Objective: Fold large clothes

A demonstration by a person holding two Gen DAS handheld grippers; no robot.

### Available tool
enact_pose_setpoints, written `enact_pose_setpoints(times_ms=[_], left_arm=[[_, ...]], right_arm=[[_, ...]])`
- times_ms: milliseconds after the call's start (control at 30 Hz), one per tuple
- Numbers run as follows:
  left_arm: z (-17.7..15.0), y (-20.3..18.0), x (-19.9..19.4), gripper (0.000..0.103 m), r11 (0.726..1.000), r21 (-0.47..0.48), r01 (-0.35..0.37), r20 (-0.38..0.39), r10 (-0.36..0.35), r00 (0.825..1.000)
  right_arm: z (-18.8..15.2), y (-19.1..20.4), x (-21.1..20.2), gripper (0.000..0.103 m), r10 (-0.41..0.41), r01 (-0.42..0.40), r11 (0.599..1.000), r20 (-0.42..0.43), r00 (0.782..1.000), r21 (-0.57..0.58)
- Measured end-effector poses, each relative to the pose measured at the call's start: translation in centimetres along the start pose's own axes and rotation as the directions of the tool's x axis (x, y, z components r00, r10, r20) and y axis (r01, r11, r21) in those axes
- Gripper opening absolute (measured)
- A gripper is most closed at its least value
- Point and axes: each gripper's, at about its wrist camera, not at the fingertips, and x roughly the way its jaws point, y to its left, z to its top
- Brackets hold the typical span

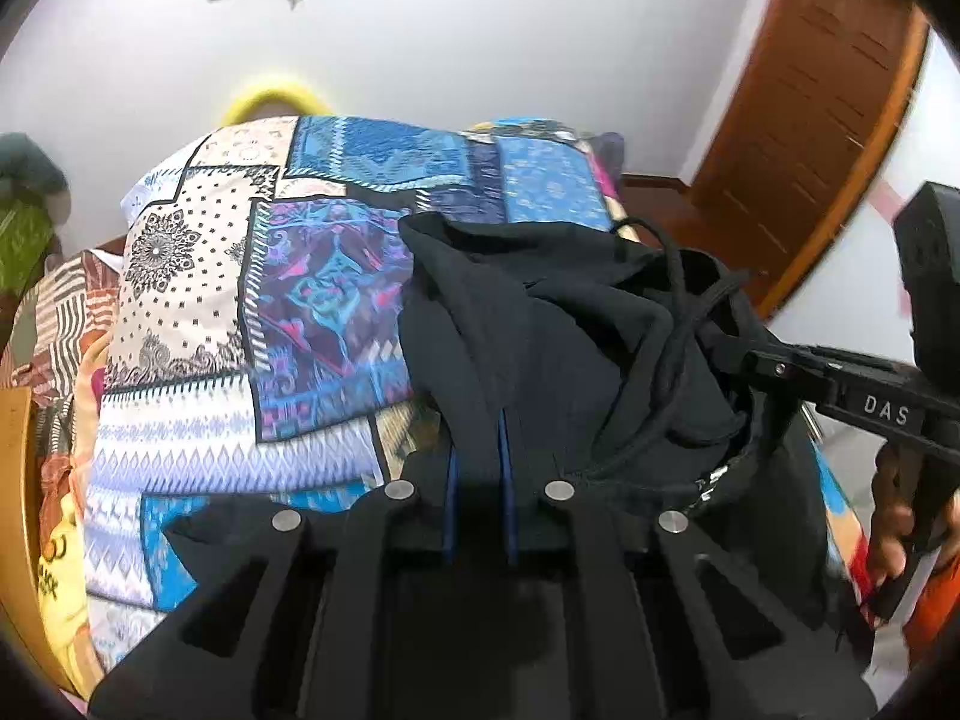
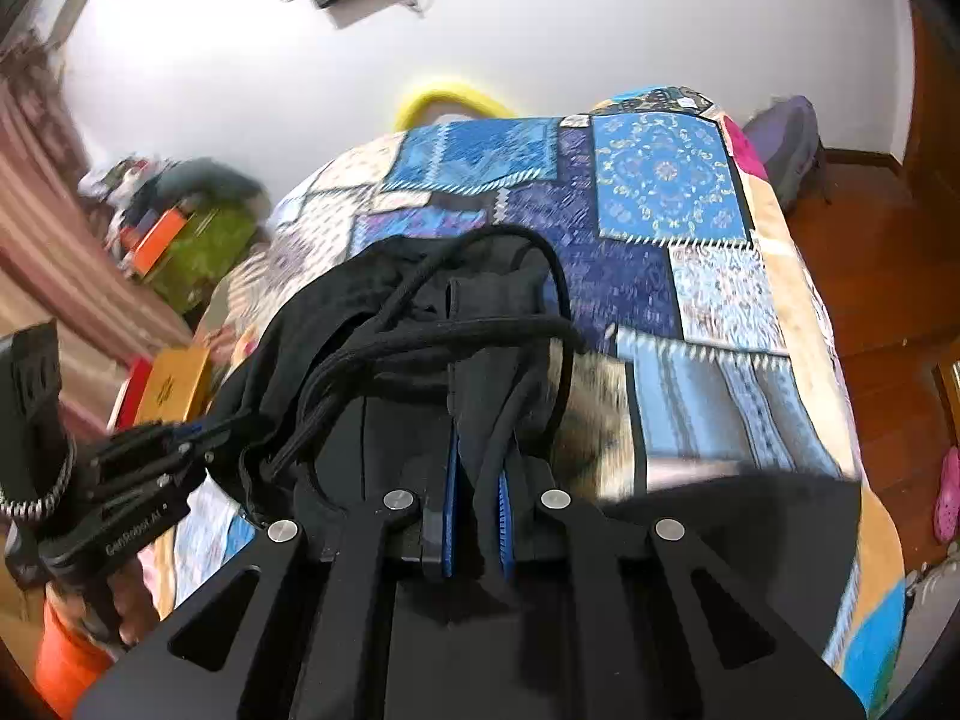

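Here my left gripper [image 1: 480,480] is pinched nearly closed on a fold of the black hoodie [image 1: 540,330], the blue pads all but meeting with cloth between them. My right gripper [image 2: 477,510] is clamped the same way, and in its own view one drawstring [image 2: 498,462] runs down between its pads along with the fabric. I judge I hold it at two points near the hood so the garment hangs spread between my hands rather than bunched, ready to be laid flat for a fold.

Outward from the fingers, the hood opening and its looping cords sit between my two grippers, and the rest of the hoodie drapes down toward me, partly hidden under the gripper bodies. It hangs over the patchwork bedspread [image 1: 240,300]; whether its lower part touches the bed I cannot tell.

Beyond it the bedspread lies open, which looks like ample room to lay the garment. The bed's right edge [image 2: 828,360] falls away to a wooden floor [image 2: 888,330], and clutter [image 2: 180,228] crowds the left side, so the middle of the bed seems safest.
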Motion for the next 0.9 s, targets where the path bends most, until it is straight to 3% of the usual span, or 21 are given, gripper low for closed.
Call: enact_pose_setpoints(times_ms=[233, 533, 667, 733, 800, 900], left_arm=[[-6.5, -3.6, -2.7, 0.011, 0.991, 0.13, -0.036, 0.001, 0.037, 0.999], [-13.2, -4.4, 0.8, 0.014, 0.992, 0.11, -0.069, -0.087, 0.079, 0.993], [-14.6, -4.6, 1.6, 0.023, 0.987, 0.127, -0.094, -0.109, 0.108, 0.988], [-14.6, -4.5, 1.2, 0.037, 0.985, 0.129, -0.118, -0.105, 0.131, 0.986], [-14.4, -4.2, 0.3, 0.045, 0.984, 0.127, -0.128, -0.095, 0.141, 0.985], [-14.1, -3.6, -1.2, 0.047, 0.986, 0.119, -0.12, -0.076, 0.129, 0.989]], right_arm=[[-5.5, 0.4, -1.9, 0.009, -0.026, 0.025, 0.999, -0.032, 0.999, -0.047], [-10.4, -0.7, 0.5, 0.013, -0.11, 0.104, 0.993, -0.11, 0.988, -0.06], [-11.0, -0.4, -0.6, 0.03, -0.121, 0.111, 0.99, -0.119, 0.986, -0.088], [-11.3, -0.2, -1.4, 0.033, -0.134, 0.121, 0.986, -0.113, 0.985, -0.115], [-11.4, 0.1, -2.6, 0.034, -0.15, 0.135, 0.98, -0.094, 0.984, -0.148], [-11.5, 0.4, -4.2, 0.034, -0.195, 0.181, 0.965, -0.059, 0.979, -0.191]])
